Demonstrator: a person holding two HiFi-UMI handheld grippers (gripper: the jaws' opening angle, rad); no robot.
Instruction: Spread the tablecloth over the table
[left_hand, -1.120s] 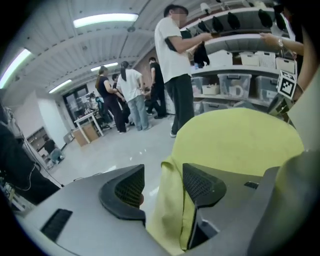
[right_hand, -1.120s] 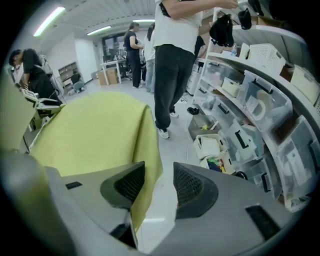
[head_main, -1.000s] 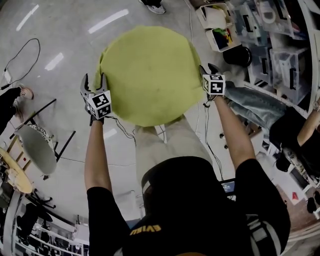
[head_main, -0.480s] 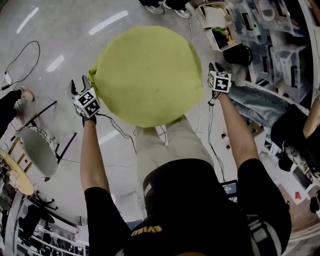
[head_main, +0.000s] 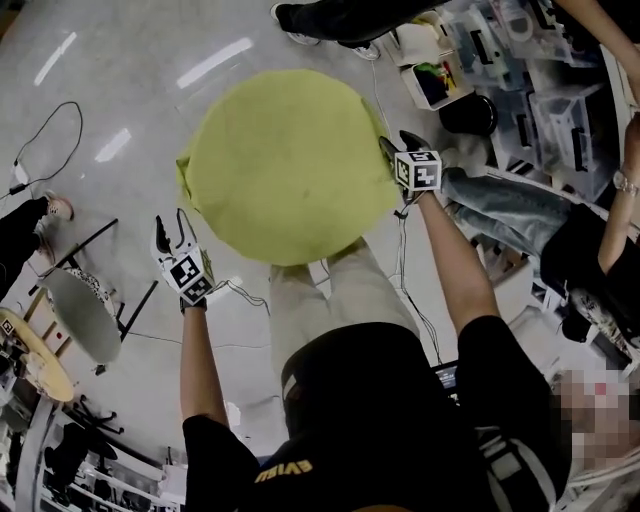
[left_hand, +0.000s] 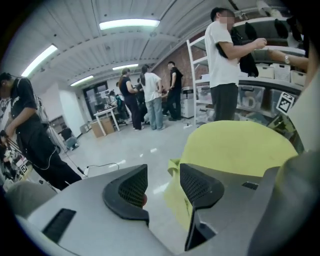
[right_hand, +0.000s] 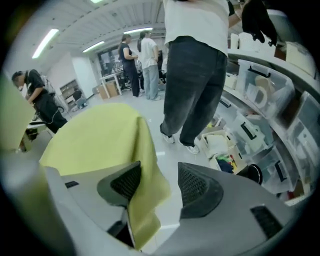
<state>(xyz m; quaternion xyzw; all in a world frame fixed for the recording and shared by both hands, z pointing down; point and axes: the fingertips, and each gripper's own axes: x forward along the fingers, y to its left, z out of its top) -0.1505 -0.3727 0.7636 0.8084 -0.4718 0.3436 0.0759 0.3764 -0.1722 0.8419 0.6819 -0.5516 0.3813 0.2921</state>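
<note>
A yellow-green tablecloth (head_main: 285, 165) is draped over a round table hidden beneath it, with cloth bunched at nine o'clock.

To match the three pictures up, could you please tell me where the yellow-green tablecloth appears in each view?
Head view: the tablecloth is a round shape at upper centre.
Left gripper view: it is right of centre, with a fold hanging at its left edge.
Right gripper view: it is left of centre, with one edge hanging down at lower middle.
Shared landmark: the shelving with clear bins, at the right in all three views.
</note>
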